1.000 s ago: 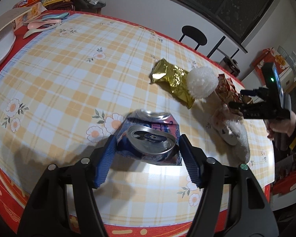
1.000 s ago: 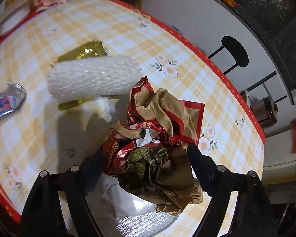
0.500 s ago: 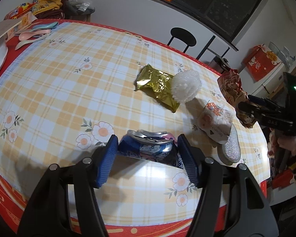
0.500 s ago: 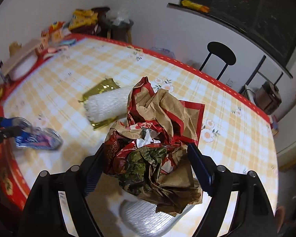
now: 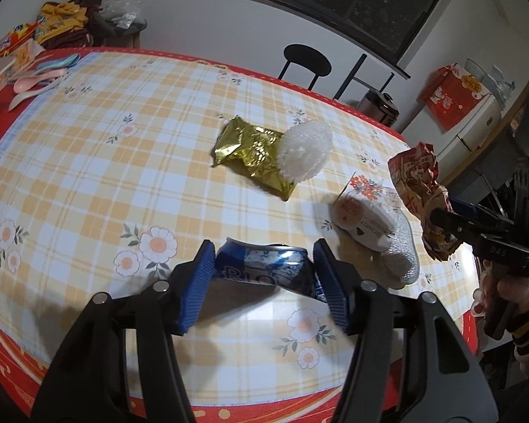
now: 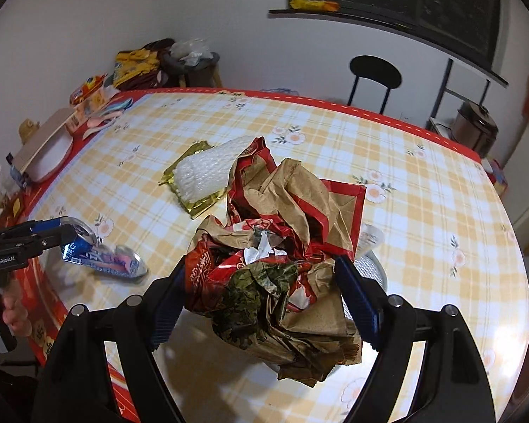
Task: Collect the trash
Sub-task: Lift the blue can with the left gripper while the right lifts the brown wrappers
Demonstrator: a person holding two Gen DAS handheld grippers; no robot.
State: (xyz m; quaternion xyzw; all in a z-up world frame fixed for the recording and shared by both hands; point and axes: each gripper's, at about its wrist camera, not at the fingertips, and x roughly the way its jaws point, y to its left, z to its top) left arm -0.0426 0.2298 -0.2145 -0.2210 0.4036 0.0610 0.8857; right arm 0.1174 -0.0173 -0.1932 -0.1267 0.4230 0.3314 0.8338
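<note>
A crushed blue drink can (image 5: 264,271) sits crosswise between the blue pads of my left gripper (image 5: 263,252), near the table's front edge. The jaws are closing and both pads press on it. The right wrist view shows the can (image 6: 105,262) sticking out from my left gripper (image 6: 53,229). My right gripper (image 6: 261,264) is shut on a crumpled red and brown paper wad (image 6: 292,211), held above the table. The left wrist view shows that wad (image 5: 416,176) at the right edge. A gold foil wrapper (image 5: 250,151) and a white foam sleeve (image 5: 305,155) lie mid-table.
A white plastic packet (image 5: 366,211) lies on a silvery glitter piece (image 5: 402,257) at the right of the checked tablecloth (image 5: 88,162). Spoons (image 5: 42,70) and boxes crowd the far left corner. A black stool (image 5: 306,60) and a cooker (image 5: 379,105) stand behind the table.
The can has turned between the left pads from top-on to side-on, and those jaws have narrowed. The right gripper has risen and rolled, lifting the paper wad off the table.
</note>
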